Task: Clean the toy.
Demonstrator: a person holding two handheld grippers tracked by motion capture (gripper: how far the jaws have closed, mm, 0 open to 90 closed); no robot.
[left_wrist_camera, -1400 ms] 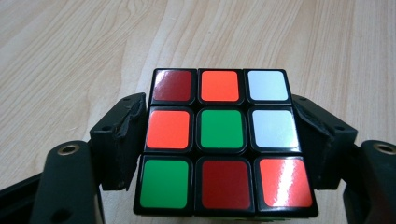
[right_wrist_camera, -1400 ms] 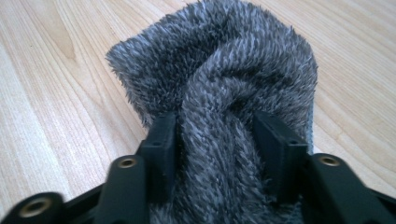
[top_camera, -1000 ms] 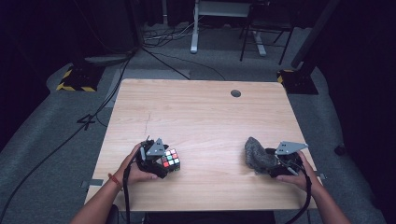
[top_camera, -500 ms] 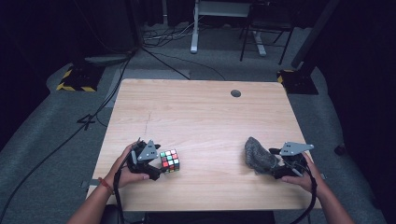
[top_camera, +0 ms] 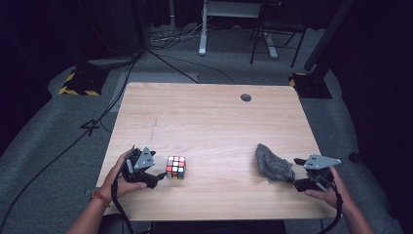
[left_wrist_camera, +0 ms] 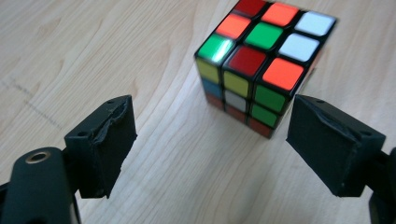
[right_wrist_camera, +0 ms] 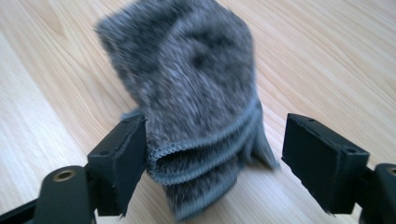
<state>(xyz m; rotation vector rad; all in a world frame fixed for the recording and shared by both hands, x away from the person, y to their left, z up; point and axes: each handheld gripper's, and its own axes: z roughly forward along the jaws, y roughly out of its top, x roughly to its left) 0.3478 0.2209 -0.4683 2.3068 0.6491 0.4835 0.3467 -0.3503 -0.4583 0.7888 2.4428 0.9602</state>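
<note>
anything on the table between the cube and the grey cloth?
Nothing. In the high view, only bare wood lies between the cube and the cloth on the table.

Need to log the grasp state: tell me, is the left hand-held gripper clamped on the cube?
No: in the left gripper view the left hand-held gripper stands open, with bare table between its jaws and the cube ahead of them.

The pale wooden table runs away from both claws. Its small dark cable hole sits near the far edge, well ahead of the right claw. Past that edge, far beyond the left claw, black cables cross the grey carpet beside a yellow-and-black striped foot, and a white stand stands farther back.
</note>
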